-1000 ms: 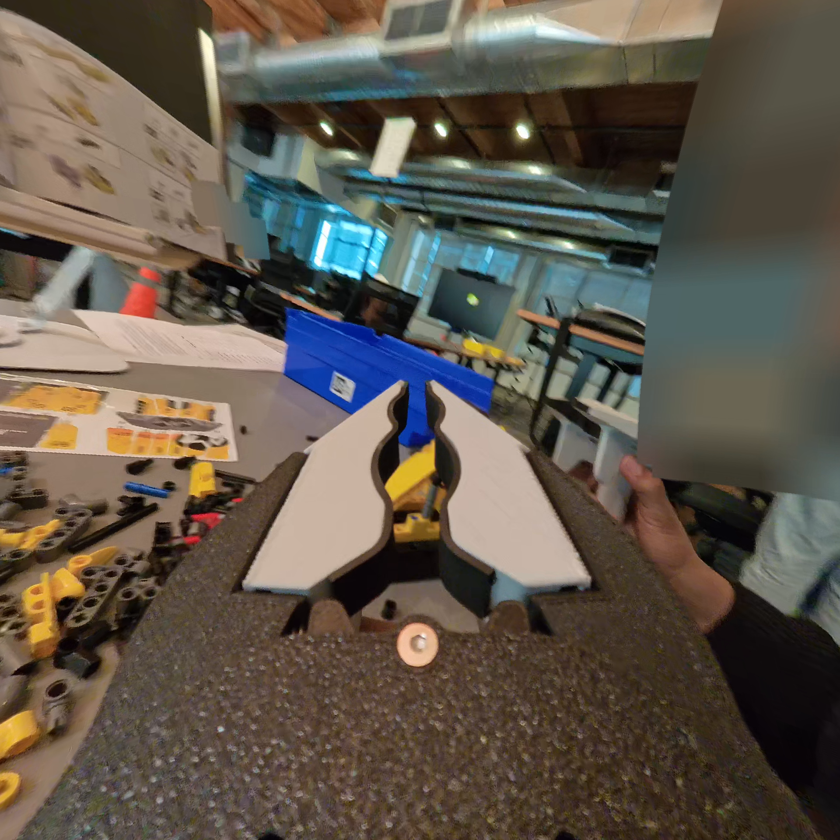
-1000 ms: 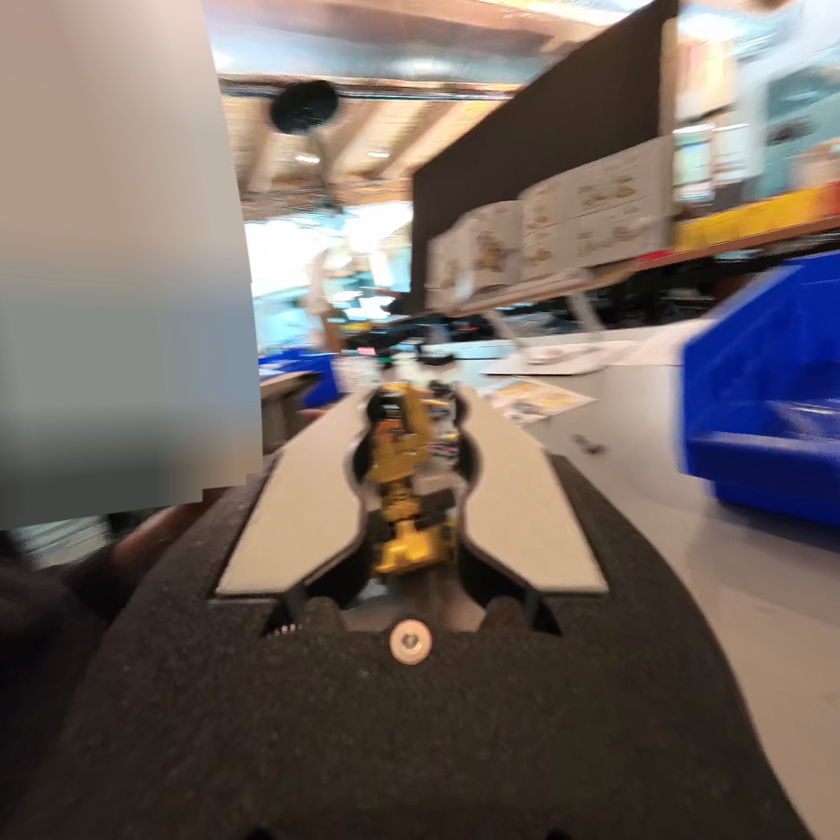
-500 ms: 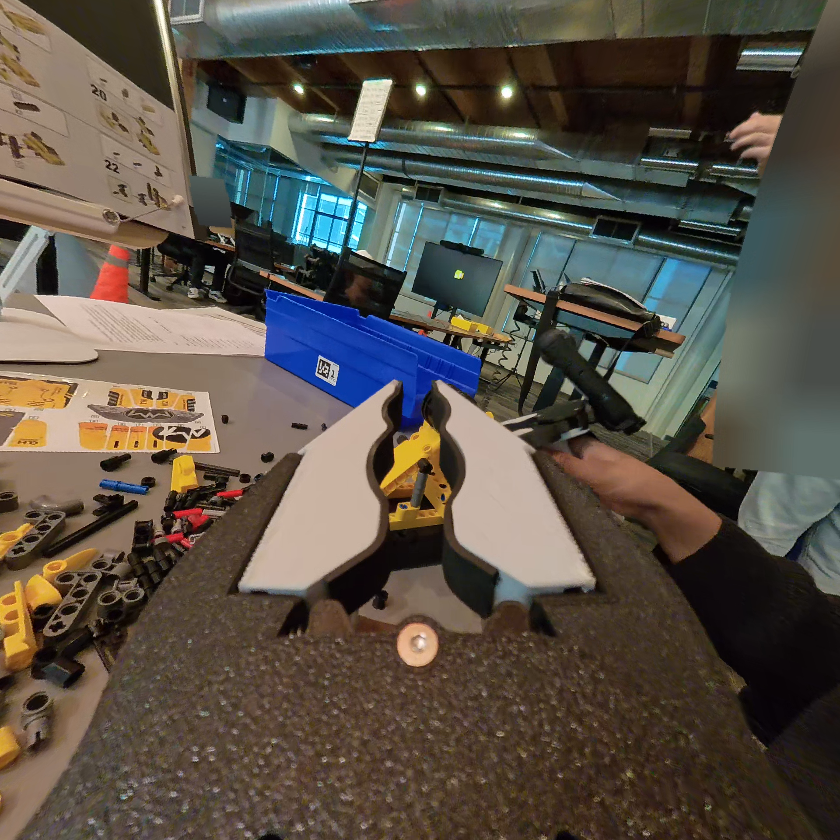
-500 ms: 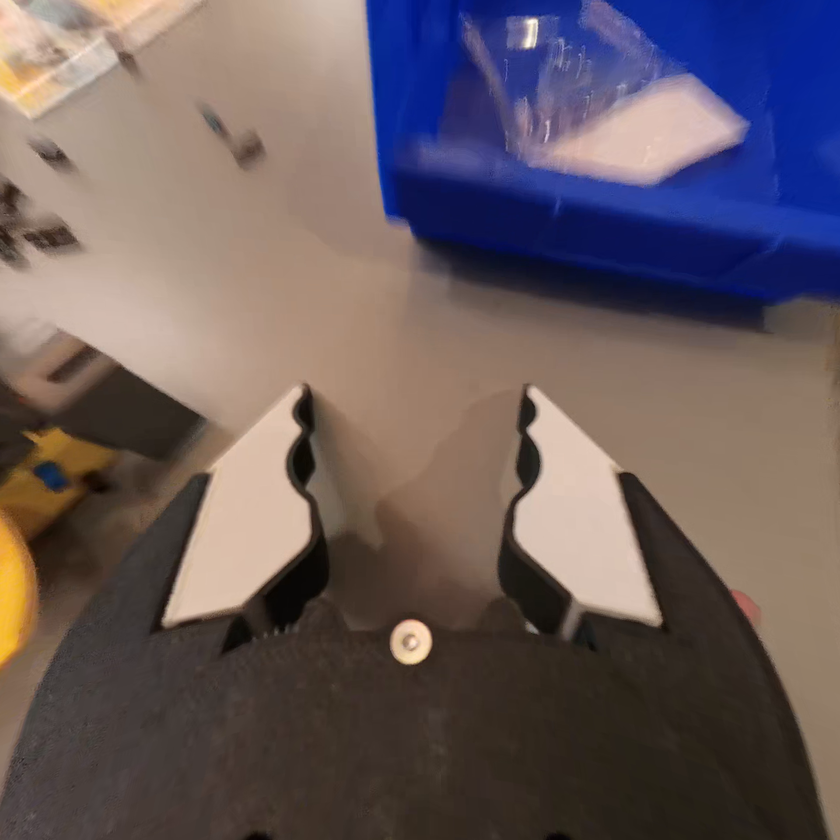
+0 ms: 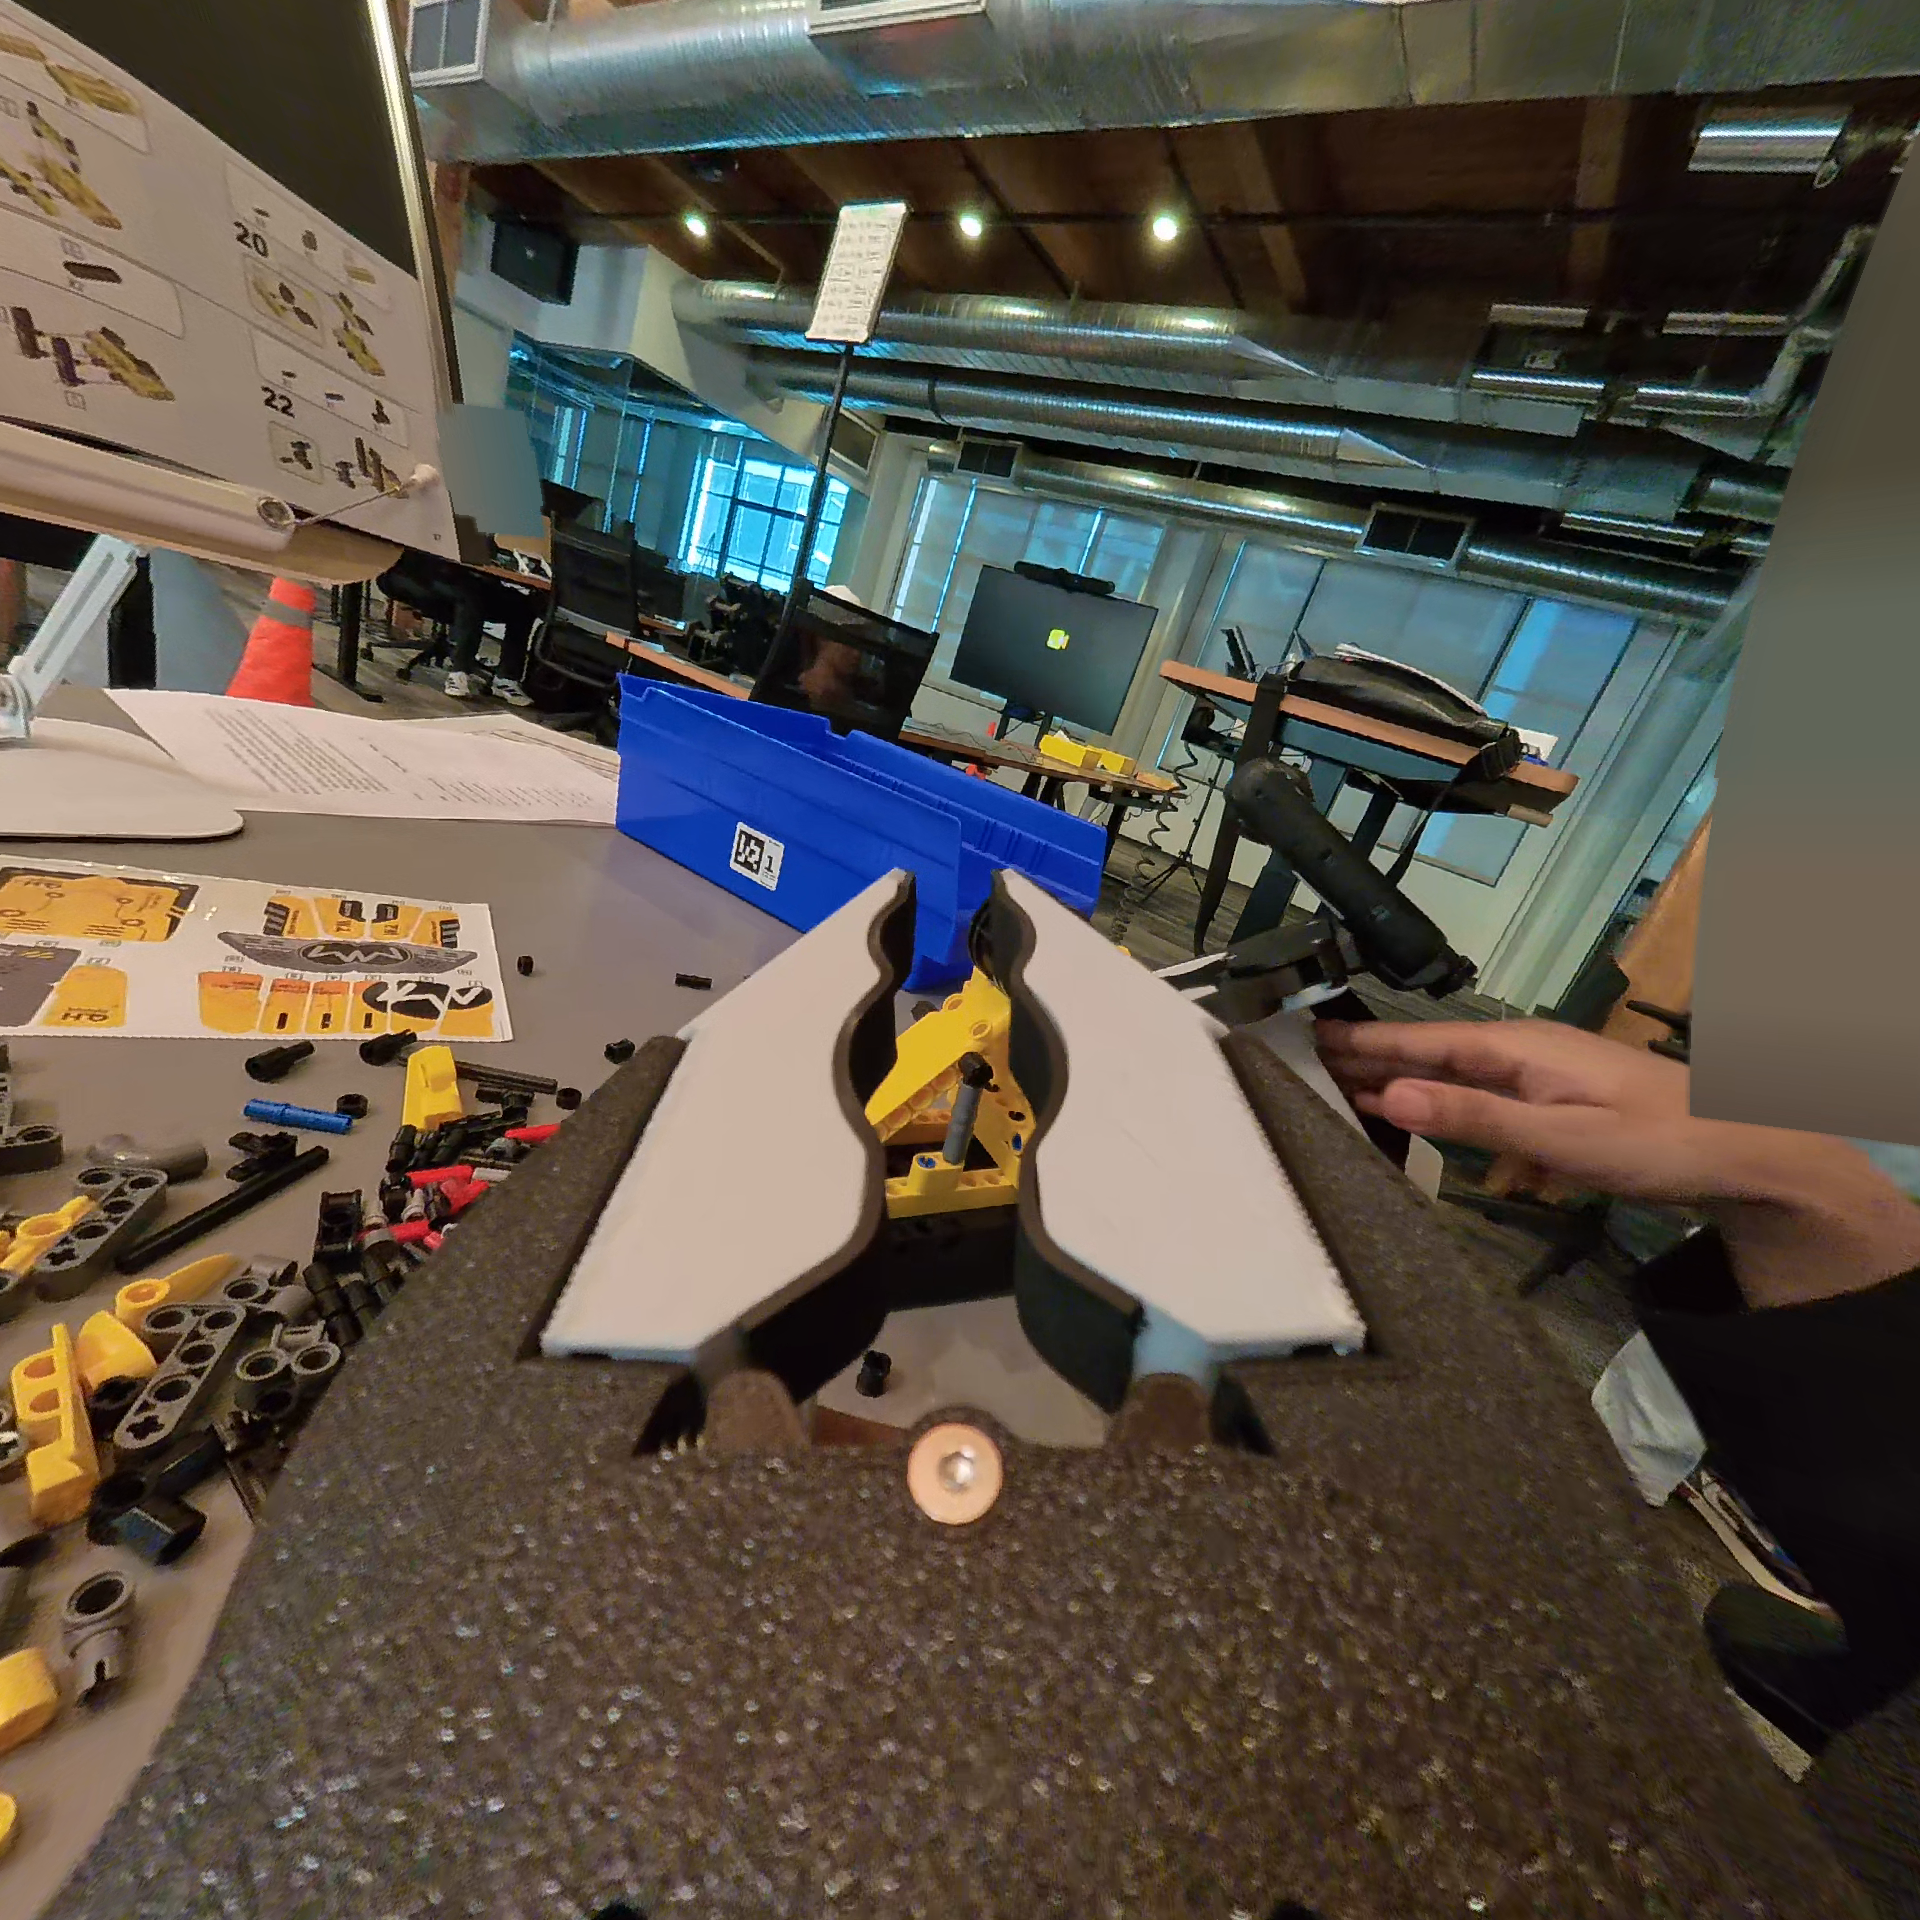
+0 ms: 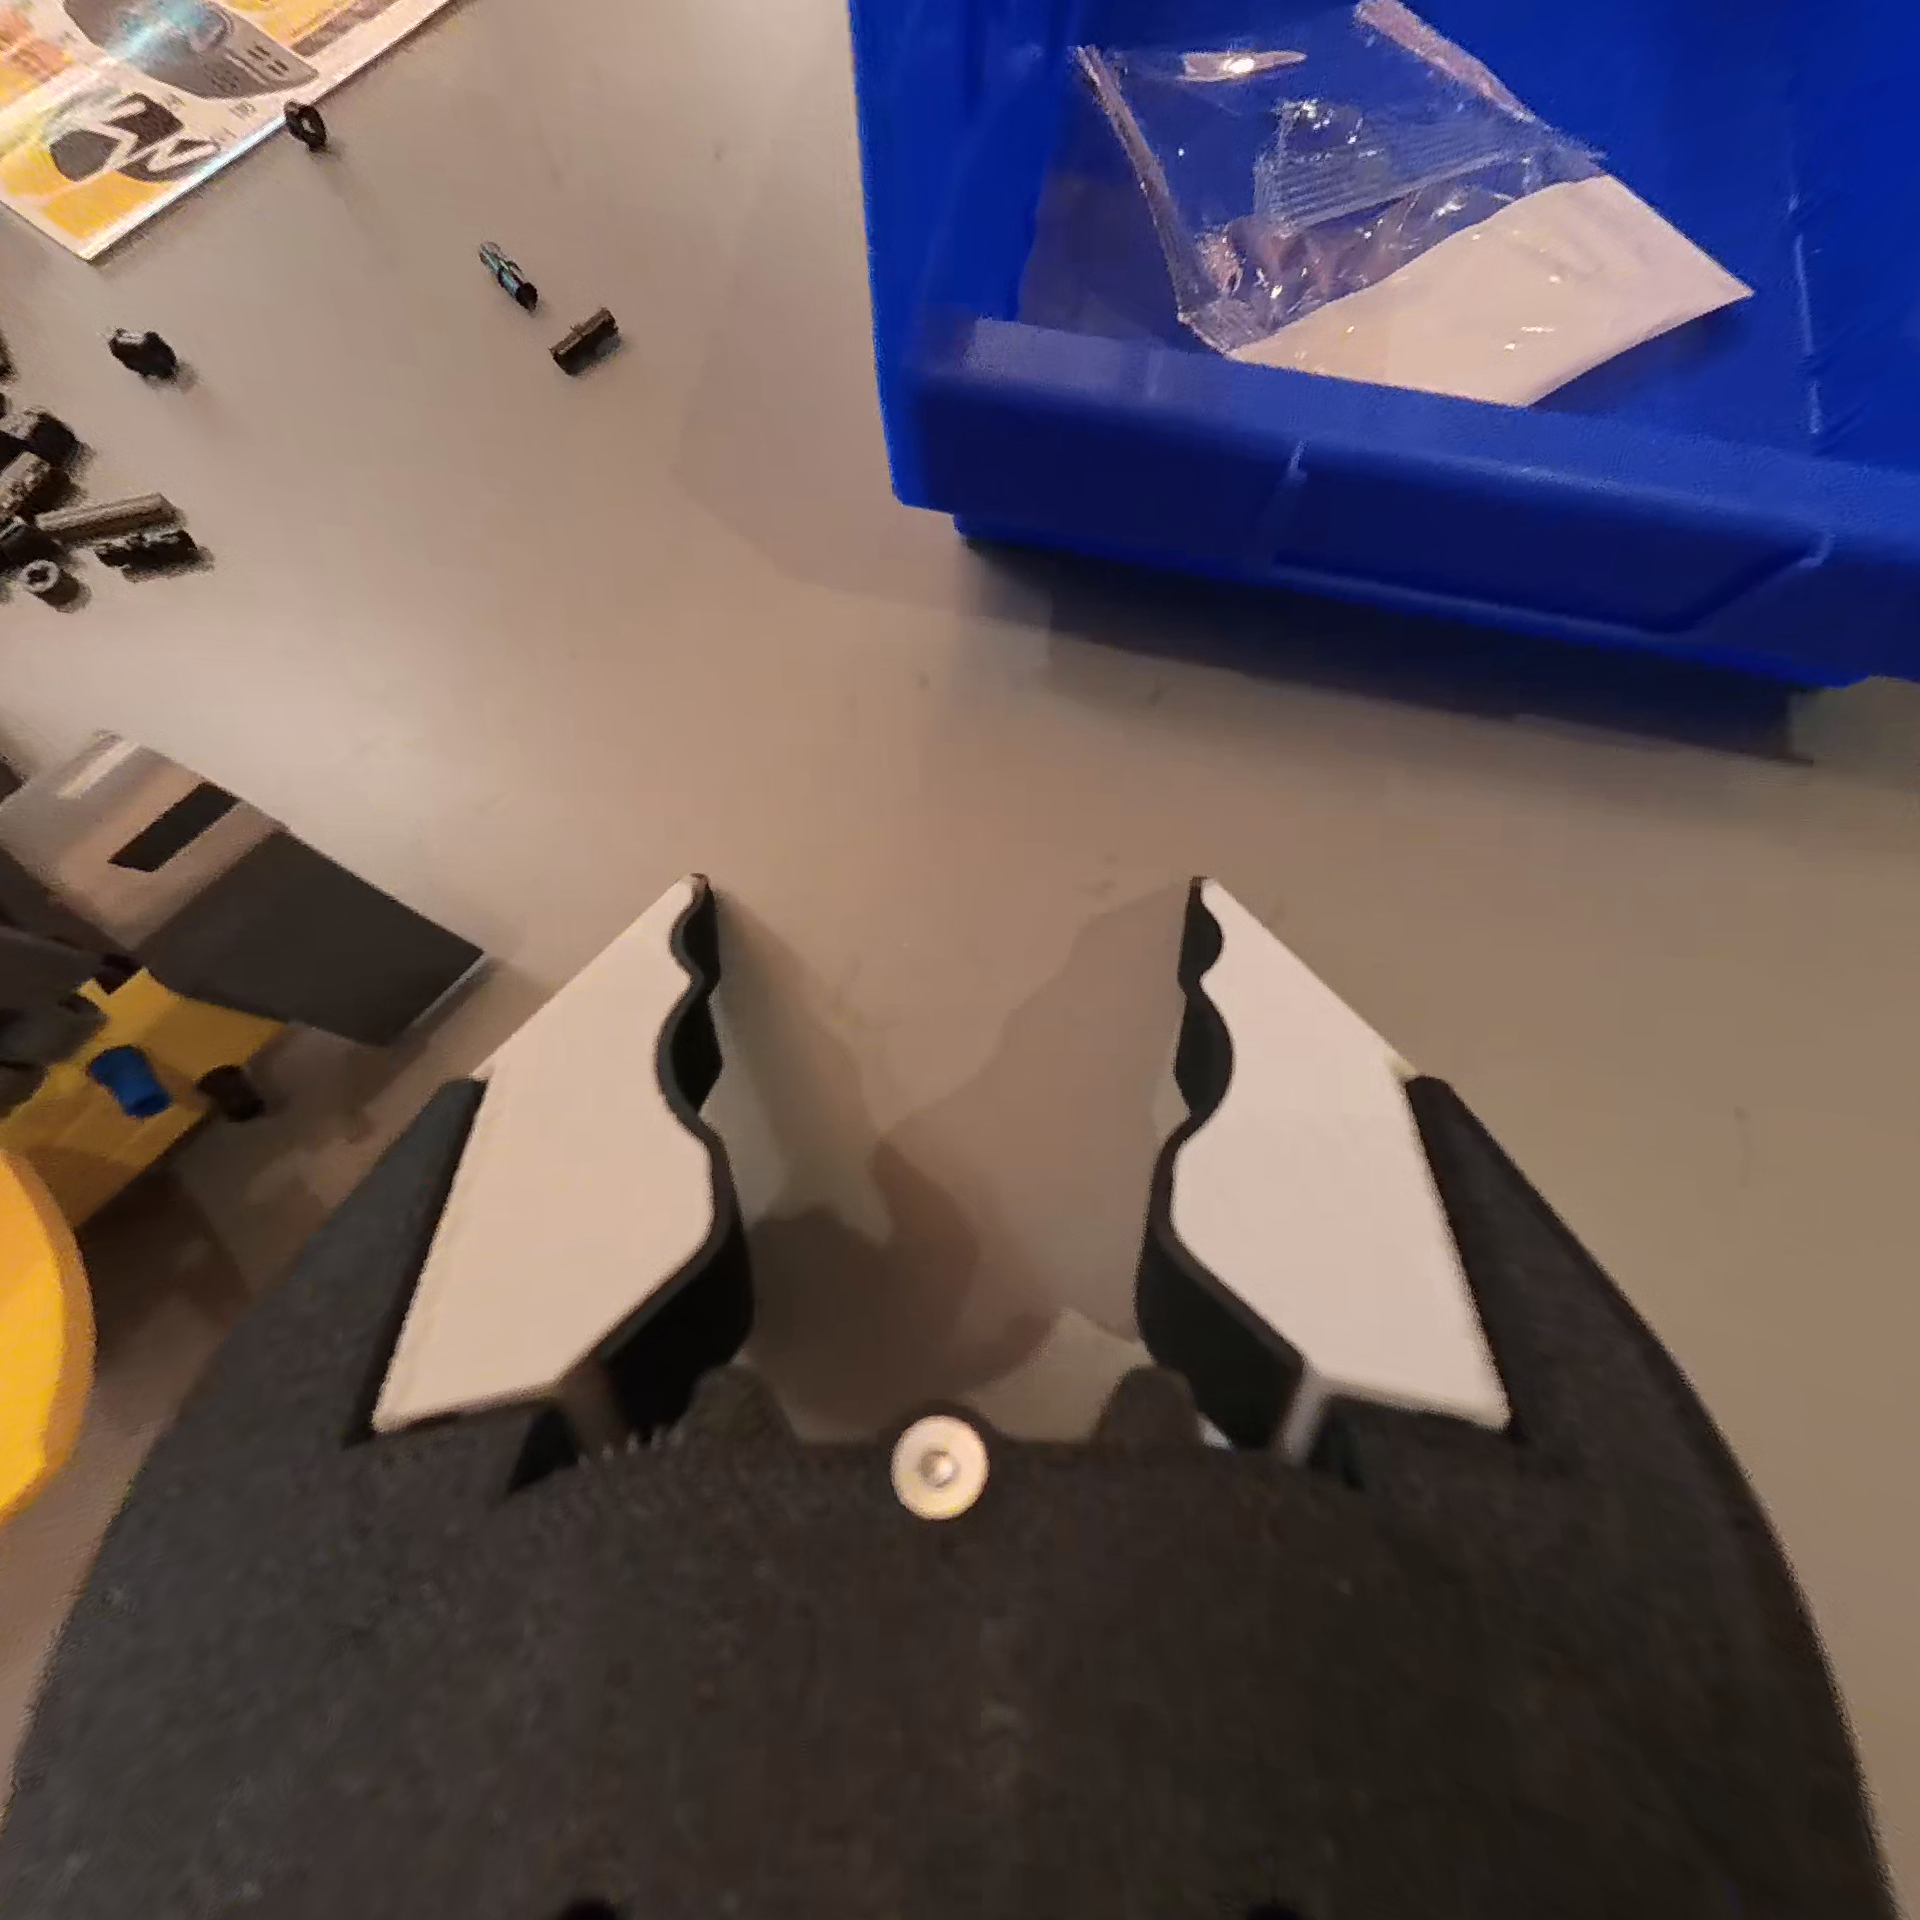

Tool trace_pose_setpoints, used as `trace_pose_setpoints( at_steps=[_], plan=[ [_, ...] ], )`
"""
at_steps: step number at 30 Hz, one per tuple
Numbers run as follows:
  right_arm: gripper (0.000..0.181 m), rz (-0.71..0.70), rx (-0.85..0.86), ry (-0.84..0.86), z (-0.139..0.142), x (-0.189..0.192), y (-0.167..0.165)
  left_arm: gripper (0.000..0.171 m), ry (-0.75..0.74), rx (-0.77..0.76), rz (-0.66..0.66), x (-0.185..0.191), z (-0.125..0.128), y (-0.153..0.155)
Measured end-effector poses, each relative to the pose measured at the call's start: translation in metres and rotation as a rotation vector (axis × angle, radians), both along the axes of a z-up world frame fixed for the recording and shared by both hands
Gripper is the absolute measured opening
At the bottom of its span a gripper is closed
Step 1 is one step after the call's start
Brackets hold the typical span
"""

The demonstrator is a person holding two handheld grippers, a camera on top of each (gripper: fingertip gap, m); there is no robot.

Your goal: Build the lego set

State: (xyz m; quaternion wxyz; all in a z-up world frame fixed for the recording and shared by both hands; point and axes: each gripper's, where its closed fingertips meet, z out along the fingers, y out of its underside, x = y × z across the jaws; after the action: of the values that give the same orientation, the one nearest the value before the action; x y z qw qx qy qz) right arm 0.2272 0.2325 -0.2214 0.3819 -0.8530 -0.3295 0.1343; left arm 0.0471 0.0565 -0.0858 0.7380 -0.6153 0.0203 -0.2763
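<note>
A yellow-and-black toy-brick assembly point(image 5: 951, 1127) sits pinched in the left gripper point(image 5: 951, 894), above the grey counter point(image 6: 665, 644). It lies left of the right gripper point(image 6: 945, 894) — spread, empty, nearest a blue plastic bin point(image 6: 1351, 499).

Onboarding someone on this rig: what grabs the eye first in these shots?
The left hand-held gripper is shut on a yellow brick assembly above the grey table. The right hand-held gripper hangs open and empty near a blue bin holding a clear plastic bag. Loose building pieces litter the table's left.
</note>
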Motion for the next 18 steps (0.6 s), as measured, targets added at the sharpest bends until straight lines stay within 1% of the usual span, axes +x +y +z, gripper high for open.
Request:
trace_pose_setpoints(
  at_steps=[3,13,18],
  plan=[
    [0.089,0.0,-0.021,0.02,-0.0002,0.0,0.0,0.013,0.0,-0.002,0.001,-0.0002,-0.0001,0.0002],
    [0.089,0.001,-0.015,0.01,0.0,-0.0002,-0.0002,0.014,0.001,-0.003,0.004,0.0005,0.0,0.0014],
    [0.089,0.001,-0.015,0.011,0.0002,-0.0002,-0.0003,0.015,-0.057,0.005,0.006,-0.0077,0.0012,0.0002]
  ],
)
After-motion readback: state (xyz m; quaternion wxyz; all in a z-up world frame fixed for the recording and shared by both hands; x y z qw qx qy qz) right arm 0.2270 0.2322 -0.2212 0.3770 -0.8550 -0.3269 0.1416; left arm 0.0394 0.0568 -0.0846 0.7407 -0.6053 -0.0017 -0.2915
